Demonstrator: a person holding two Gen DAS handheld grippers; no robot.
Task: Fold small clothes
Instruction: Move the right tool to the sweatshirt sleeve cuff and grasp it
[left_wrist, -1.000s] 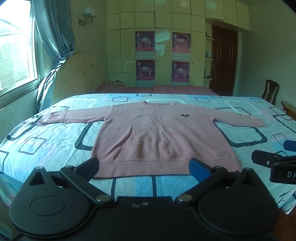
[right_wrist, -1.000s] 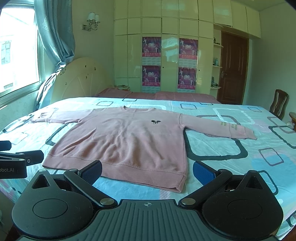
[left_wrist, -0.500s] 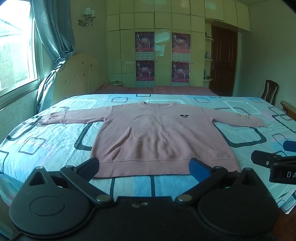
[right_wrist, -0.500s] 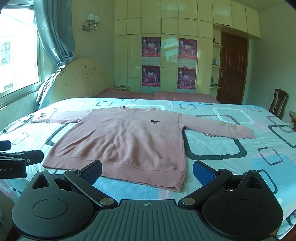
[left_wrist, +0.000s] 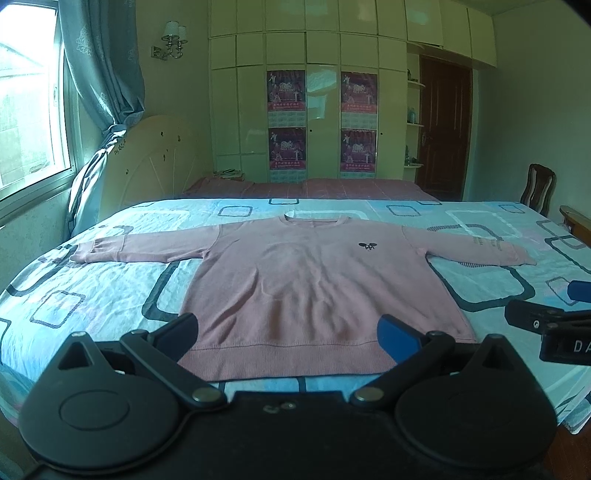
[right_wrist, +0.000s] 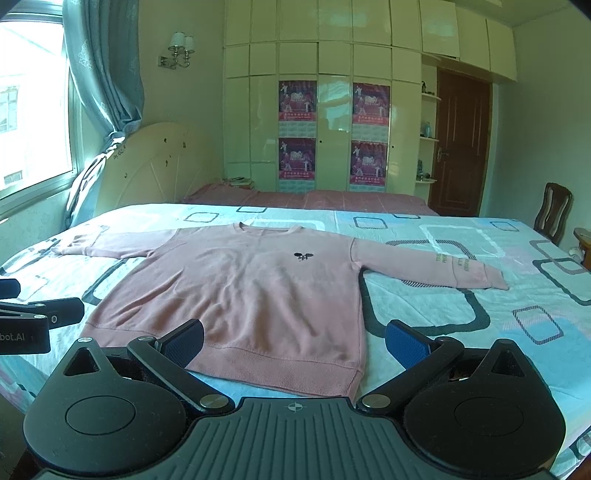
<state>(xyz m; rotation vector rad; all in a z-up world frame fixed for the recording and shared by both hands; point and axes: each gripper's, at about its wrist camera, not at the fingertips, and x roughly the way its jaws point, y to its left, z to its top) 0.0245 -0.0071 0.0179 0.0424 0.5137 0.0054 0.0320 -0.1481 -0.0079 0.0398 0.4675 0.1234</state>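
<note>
Right view alone: sweater sleeve lettering legible.

Pink sweatshirt, flat, face-up, unfolded, sleeves spread wide, small dark chest emblem

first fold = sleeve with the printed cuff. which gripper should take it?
Right, probably. The printed sleeve lies on the pink sweatshirt's right side, nearer the open right gripper. The open left gripper faces the hem's middle.

both wrist views low at bed foot, facing wardrobe, sharing sweater
</note>
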